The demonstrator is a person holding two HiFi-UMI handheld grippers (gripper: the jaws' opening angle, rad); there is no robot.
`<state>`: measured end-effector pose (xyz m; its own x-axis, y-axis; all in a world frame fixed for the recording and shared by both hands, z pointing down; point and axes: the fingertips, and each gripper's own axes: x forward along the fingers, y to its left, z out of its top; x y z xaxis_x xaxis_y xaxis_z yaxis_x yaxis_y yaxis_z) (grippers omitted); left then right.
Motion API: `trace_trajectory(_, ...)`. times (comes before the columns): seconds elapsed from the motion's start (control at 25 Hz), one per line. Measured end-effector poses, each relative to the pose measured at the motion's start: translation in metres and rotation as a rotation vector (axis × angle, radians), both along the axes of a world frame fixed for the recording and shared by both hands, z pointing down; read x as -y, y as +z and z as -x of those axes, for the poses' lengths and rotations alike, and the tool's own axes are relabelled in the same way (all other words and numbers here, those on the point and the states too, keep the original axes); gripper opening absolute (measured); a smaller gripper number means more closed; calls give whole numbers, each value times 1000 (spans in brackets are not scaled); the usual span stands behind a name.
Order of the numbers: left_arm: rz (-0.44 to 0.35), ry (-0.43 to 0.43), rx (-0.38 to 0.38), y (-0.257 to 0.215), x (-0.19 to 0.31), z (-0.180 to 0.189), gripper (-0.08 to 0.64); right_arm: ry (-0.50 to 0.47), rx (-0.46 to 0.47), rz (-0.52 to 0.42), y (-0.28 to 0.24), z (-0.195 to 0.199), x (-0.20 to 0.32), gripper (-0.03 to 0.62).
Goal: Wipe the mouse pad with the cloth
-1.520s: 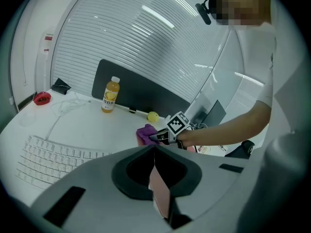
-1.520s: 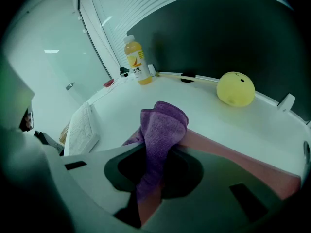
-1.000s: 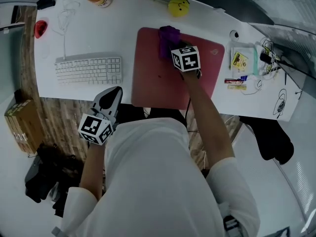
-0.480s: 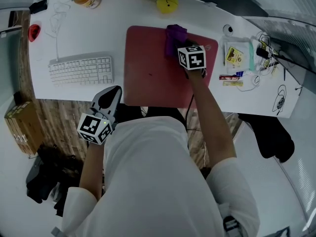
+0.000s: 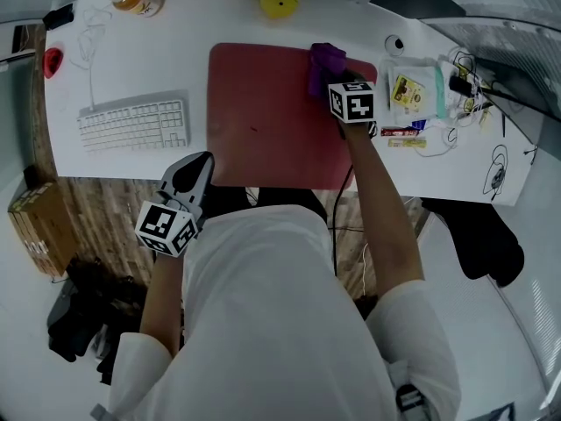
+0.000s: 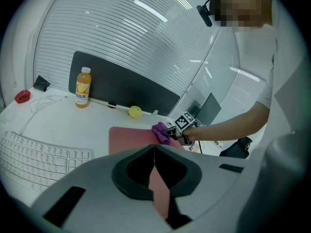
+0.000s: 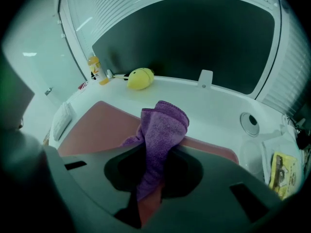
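Bottle [image 6: 83, 86]: orange drink inside.
Right gripper [image 7: 150, 191]: we see it clamping cloth [image 7: 163, 127] on mouse pad [image 5: 263, 112].
Left gripper [image 6: 154, 178]: jaws together.

Purple terry cloth [image 7: 163, 130]: soft looped pile, matt.
Dusty-red rectangular mouse pad [image 5: 263, 112]: fabric-faced, smooth, matt.
White desk top [image 5: 131, 60]: smooth, faint sheen.
White plastic keyboard [image 5: 131, 125]: matt keys.
Brown cardboard box [image 5: 39, 226]: dull paper.
Wood-grain plank floor [image 5: 96, 204]: brown, streaked.
Clear plastic bottle of orange drink [image 6: 83, 87]: glossy.
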<state>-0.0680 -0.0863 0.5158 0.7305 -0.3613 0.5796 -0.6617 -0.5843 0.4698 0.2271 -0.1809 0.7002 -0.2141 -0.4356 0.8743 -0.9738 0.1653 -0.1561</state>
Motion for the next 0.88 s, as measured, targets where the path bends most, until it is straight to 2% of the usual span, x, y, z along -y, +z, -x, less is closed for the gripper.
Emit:
trace_trajectory(0.52,-12,8,2,-2,-18,-29,18,62,-73,22,1,-79,-35,84)
trace_trajectory(0.88,-33,0,-3,-8,-31,-50,18,73,-118,40,1,-116,-58,83)
